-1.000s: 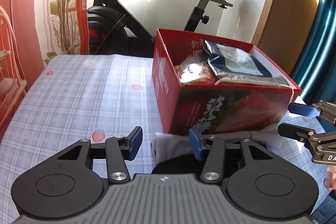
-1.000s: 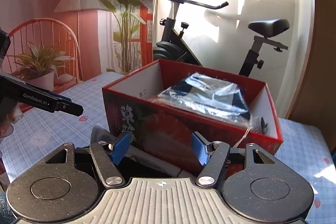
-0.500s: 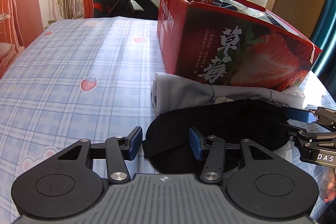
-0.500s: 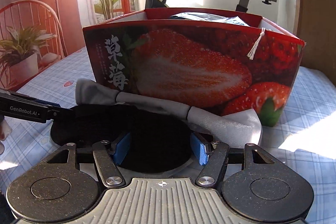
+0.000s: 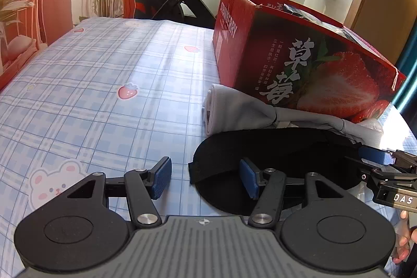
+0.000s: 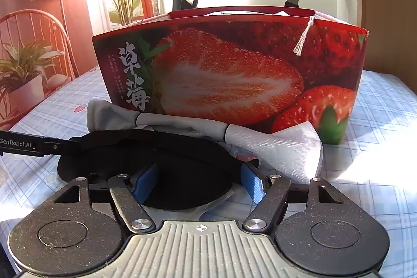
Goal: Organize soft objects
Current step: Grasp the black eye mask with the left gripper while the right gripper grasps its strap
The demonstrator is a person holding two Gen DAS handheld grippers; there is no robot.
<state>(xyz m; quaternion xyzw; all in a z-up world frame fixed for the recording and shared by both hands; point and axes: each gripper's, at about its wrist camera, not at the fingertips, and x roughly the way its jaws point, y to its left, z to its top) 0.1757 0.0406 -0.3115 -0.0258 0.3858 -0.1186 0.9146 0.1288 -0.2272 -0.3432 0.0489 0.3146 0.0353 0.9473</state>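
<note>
Tablecloth (image 5: 104, 85), pale blue check with strawberry and bear prints, covers the desk and lies bare at far left. Next, my left claw (image 5: 206, 180): jaws opening, one pad over bare cloth, the other above the near end of the black soft item (image 5: 281, 153), whose strap end lies between them unpinched. That item, an eye-mask-like pad as far as I can judge, lies flat on the desk in front of the strawberry box (image 6: 234, 74). Behind it, touching the box's foot, lies a grey twisted cloth (image 6: 281, 147), rolled at one end and fanned at the other. The box is open-topped with packets inside, seen only partly. At right, my right claw (image 6: 199, 184): jaws opening, both pads straddling the mask's other end, nothing clamped. Risks, as I judge them: the mask is released outside the box, so the sorting looks unfinished; closing again could catch the grey cloth with it, since the two overlap; a one-sided regrip would let the limp pad fold and slide off; lifting low could snag the box wall.
</note>
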